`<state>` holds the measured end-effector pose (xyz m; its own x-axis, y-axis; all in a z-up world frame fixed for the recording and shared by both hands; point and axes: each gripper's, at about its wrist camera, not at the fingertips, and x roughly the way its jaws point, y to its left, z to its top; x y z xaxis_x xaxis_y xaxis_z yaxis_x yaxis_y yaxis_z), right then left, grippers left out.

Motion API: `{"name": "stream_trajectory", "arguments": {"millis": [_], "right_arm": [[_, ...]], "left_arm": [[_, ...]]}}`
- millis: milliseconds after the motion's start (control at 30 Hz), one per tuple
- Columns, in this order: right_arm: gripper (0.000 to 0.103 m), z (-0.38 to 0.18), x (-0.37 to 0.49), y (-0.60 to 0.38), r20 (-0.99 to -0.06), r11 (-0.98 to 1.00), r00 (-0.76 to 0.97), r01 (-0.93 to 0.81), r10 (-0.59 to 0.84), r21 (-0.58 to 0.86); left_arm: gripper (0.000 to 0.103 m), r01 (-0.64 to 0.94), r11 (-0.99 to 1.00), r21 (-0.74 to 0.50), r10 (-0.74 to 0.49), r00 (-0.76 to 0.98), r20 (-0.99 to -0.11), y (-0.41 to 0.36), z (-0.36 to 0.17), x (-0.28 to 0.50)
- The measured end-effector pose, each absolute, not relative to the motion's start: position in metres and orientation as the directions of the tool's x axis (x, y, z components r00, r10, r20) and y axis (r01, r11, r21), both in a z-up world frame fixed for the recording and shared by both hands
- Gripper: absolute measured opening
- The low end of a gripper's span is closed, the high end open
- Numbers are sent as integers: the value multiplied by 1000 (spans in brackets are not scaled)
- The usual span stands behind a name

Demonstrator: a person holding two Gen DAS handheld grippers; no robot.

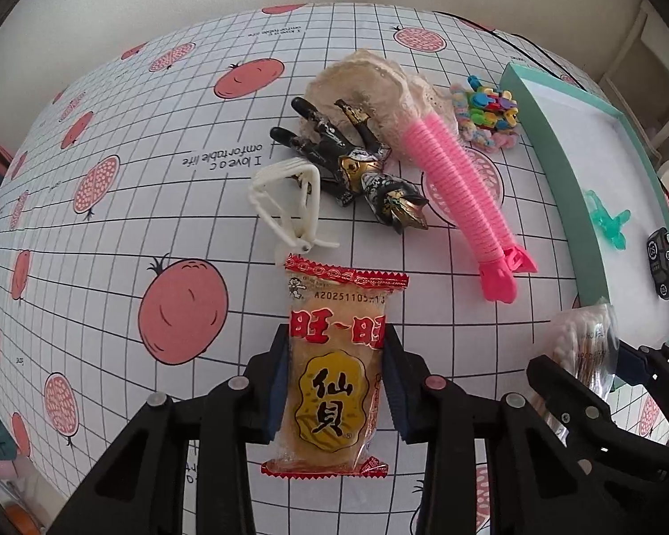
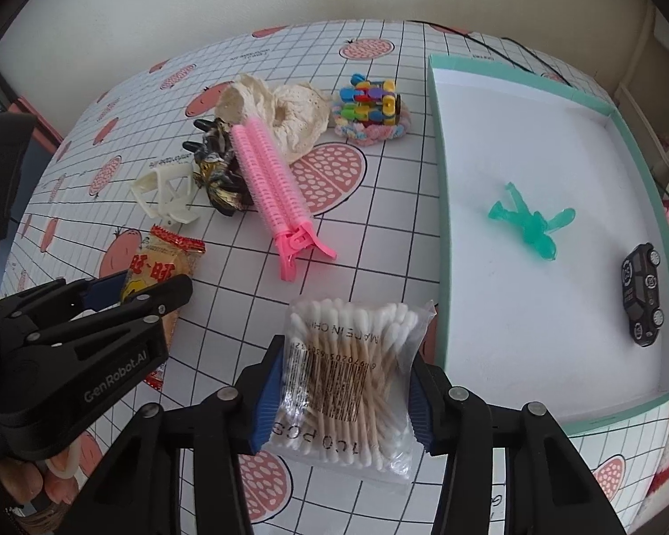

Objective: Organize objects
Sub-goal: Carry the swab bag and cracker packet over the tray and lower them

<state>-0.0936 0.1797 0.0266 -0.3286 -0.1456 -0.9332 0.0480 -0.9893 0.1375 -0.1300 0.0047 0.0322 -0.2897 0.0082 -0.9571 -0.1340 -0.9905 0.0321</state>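
Note:
My left gripper is shut on a red and yellow rice cracker packet; its blue pads press both long sides. The packet points away from me over the checked tablecloth. My right gripper is shut on a clear bag of cotton swabs, squeezed between its pads just left of the teal box. In the box lie a green toy figure and a black toy car. The right wrist view shows the left gripper and its packet at the left.
Beyond the grippers lie a pink hair roller clip, a black and gold figure, a white hair claw, a cream lace scrunchie and a colourful block toy on a pastel scrunchie. A black cable runs along the far table edge.

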Motion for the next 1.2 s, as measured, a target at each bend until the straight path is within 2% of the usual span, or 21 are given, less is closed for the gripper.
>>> {"name": "stream_trajectory", "arguments": {"millis": [167,333,633,1200], "right_arm": [[51,44,-79,193,-904,-980,-380,49,-195,191],[51,51,-106,167,-869,-976,-447,47,-213,214],[51,68,-90,210,-825,-969,-532,-26,-193,244],[51,59,-71,321,-827,-931,-560,-273,-52,243]], "left_arm": [[39,-122,-992,23,18,-328,-944,9,49,-121],[39,-116,-993,7,40,-404,-914,12,70,-112],[39,-98,-994,-47,92,-520,-849,17,92,-122],[39,-308,-943,-127,289,-568,-771,114,110,-104]]}}
